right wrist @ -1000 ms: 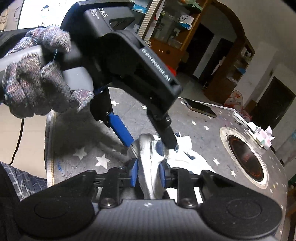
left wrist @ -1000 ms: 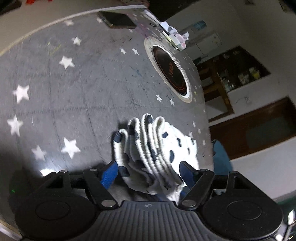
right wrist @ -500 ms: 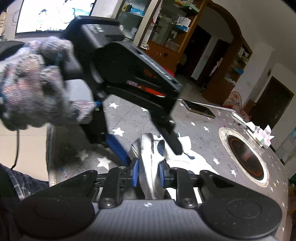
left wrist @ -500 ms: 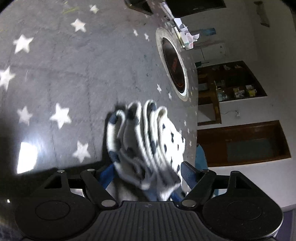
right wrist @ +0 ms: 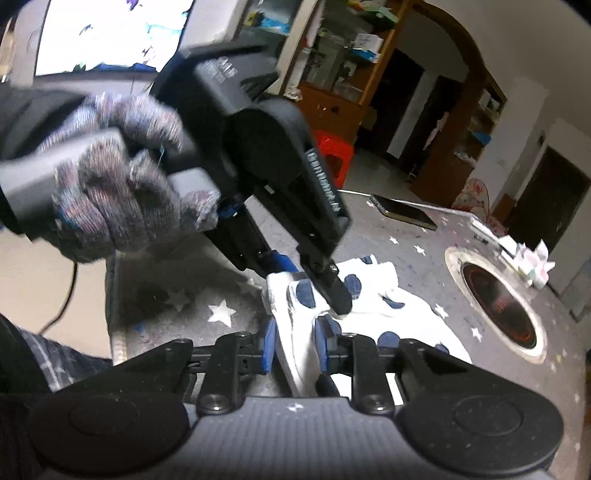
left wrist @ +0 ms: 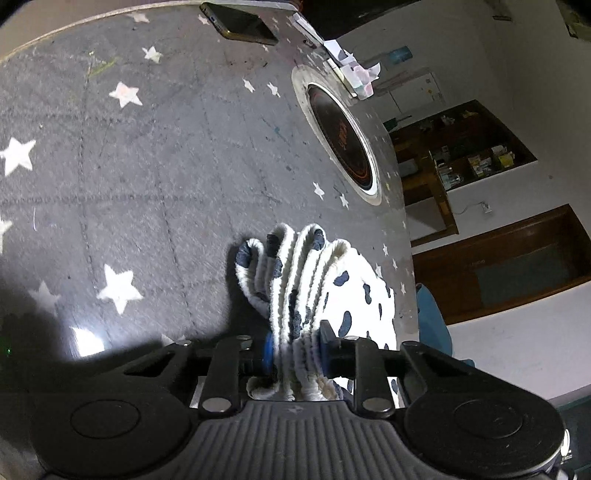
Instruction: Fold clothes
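Note:
A white garment with dark blue spots (left wrist: 325, 280) lies bunched on the grey star-patterned table (left wrist: 147, 177). My left gripper (left wrist: 295, 350) is shut on several stacked folds of its ribbed edge. In the right wrist view the garment (right wrist: 391, 306) spreads toward the right. My right gripper (right wrist: 293, 343) is shut on a raised fold of the same garment. The left gripper (right wrist: 314, 277), held by a gloved hand (right wrist: 110, 192), clamps the cloth just beyond my right fingertips.
A round inset burner (left wrist: 340, 136) sits in the table at the far right, also seen in the right wrist view (right wrist: 498, 299). A phone (left wrist: 240, 26) lies near the far edge. Folded papers (left wrist: 354, 70) lie beyond the burner. The table's right edge runs close to the garment.
My left gripper was open around the bunched folds and has closed on them. My right gripper has kept its hold on the garment fold.

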The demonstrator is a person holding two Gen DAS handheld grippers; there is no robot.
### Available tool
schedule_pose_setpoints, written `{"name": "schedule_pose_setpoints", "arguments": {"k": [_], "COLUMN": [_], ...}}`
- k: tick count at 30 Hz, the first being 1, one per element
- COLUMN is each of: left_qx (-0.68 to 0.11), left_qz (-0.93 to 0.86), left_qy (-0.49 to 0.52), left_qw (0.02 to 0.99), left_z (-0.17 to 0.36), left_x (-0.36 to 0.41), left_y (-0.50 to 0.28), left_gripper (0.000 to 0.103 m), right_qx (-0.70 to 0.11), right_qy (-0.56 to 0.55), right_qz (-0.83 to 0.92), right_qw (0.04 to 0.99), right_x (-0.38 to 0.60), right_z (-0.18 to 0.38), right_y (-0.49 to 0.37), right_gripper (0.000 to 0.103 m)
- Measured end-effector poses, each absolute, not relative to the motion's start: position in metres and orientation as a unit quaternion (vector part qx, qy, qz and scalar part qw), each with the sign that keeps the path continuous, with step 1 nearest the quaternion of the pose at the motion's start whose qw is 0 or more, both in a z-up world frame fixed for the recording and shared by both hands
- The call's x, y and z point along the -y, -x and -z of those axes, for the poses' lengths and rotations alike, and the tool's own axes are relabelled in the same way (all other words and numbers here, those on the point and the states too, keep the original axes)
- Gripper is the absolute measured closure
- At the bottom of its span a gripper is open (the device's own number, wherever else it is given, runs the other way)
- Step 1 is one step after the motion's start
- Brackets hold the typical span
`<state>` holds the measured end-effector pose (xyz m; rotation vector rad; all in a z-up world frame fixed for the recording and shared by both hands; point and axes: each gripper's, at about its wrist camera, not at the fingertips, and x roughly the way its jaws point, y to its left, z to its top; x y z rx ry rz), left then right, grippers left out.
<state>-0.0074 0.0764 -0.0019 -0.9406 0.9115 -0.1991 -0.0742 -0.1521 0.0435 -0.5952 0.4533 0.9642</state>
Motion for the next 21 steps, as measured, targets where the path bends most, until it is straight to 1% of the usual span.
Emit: {"name": "schedule_pose_setpoints", "arguments": {"k": [5, 10, 13, 16, 18, 19, 21], "left_qx": [-0.420, -0.419, -0.419, -0.419, -0.418, -0.418, -0.418], "left_qz": [0.088, 0.082, 0.078, 0.076, 0.073, 0.072, 0.070], "left_qy": [0.418, 0.404, 0.394, 0.387, 0.382, 0.379, 0.372], "left_qw": [0.801, 0.809, 0.814, 0.818, 0.821, 0.823, 0.826], "left_z": [-0.001, -0.003, -0.004, -0.005, -0.005, -0.006, -0.006], "left_x": [-0.076, -0.075, -0.074, -0.074, -0.074, -0.073, -0.073], "left_y": [0.005, 0.001, -0.001, -0.003, -0.004, -0.005, -0.007], "left_gripper": [0.078, 0.078, 0.078, 0.078, 0.077, 0.077, 0.077], "right_qx": [-0.247, -0.287, -0.306, -0.325, -0.339, -0.346, -0.359], "right_qy": [0.215, 0.158, 0.130, 0.093, 0.061, 0.044, 0.012], "right_qz": [-0.432, -0.339, -0.281, -0.240, -0.232, -0.229, -0.223], "right_qw": [0.840, 0.882, 0.900, 0.910, 0.909, 0.909, 0.906], "right_x": [0.181, 0.228, 0.250, 0.272, 0.282, 0.287, 0.296], "right_z": [-0.052, -0.049, -0.040, -0.031, -0.026, -0.023, -0.017], "right_y": [0.059, 0.020, -0.005, -0.027, -0.037, -0.041, -0.049], "right_gripper": [0.081, 0.081, 0.077, 0.077, 0.074, 0.070, 0.070]}}
